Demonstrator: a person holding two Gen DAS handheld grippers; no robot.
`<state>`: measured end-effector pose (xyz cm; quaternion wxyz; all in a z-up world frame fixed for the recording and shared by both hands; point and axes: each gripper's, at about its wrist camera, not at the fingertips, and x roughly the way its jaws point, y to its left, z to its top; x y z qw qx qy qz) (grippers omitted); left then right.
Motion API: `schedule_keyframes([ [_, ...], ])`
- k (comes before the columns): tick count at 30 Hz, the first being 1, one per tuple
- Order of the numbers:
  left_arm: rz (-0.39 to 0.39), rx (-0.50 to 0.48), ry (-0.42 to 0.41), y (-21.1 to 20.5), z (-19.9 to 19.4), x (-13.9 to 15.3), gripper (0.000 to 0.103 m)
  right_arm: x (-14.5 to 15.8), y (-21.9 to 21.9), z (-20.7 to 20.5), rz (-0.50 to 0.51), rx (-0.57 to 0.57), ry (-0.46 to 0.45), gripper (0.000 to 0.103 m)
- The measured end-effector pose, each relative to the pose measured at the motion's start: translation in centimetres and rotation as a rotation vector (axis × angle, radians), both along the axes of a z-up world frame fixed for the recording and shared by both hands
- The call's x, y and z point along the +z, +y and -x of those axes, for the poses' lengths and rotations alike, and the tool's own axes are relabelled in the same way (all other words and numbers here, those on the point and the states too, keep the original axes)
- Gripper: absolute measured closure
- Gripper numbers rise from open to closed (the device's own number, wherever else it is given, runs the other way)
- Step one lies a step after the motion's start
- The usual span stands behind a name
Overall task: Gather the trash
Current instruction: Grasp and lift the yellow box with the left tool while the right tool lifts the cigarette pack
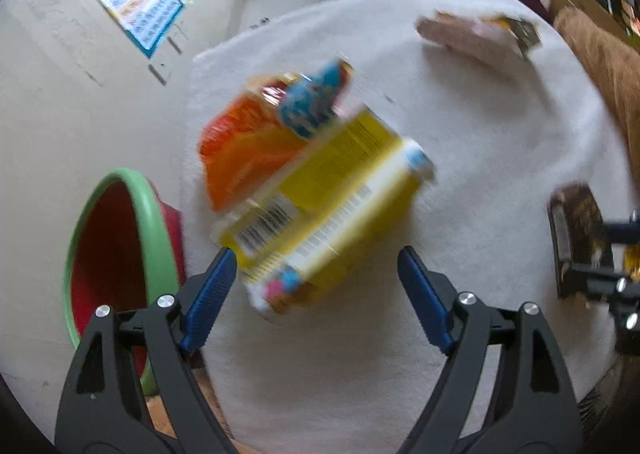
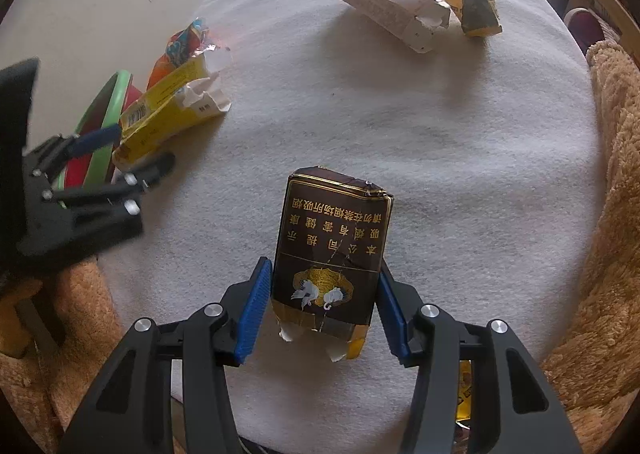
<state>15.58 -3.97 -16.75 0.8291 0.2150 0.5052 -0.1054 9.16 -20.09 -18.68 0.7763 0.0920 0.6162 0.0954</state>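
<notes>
I hold a gripper in each hand over a round table (image 2: 400, 125) covered in pale felt. My left gripper (image 1: 316, 282) stands wide apart, and the yellow packet (image 1: 320, 205) lies blurred between its blue pads, one pad near its barcode corner, neither pressing it. An orange wrapper (image 1: 244, 145) sits against the yellow packet's far side. Both are at the table's left edge, right beside the red bin (image 1: 116, 254) with its green rim, which stands lower than the table.

My right gripper (image 2: 324, 298) is clamped on a dark brown cigarette pack (image 2: 332, 250), holding it by its lower end with both pads against its sides.

To do this step well, I judge I should centre the left pads on the yellow packet's narrow sides before squeezing, and keep the right grip steady until the brown pack is over the bin.

Counting the trash: one yellow packet, one orange wrapper, one brown pack, one torn white carton (image 2: 392, 13) and one crumpled dark-and-yellow box (image 2: 476, 13), the last two just beside each other at the far side. Five pieces, one bin.
</notes>
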Motion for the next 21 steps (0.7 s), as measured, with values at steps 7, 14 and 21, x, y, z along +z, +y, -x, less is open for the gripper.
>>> schedule_keyframes([
  [7,-0.116,-0.031,0.064,-1.1,-1.8,-2.5,0.024,0.0,0.0,-0.3,-0.022,0.013,0.004,0.054],
  [14,0.056,0.051,0.068,1.3,-0.7,-0.4,0.077,0.8,-0.8,0.0,-0.045,-0.006,-0.037,0.054],
  [21,0.268,0.152,-0.027,3.9,3.6,2.5,0.077,3.0,-0.9,0.6,-0.044,-0.009,-0.136,0.054],
])
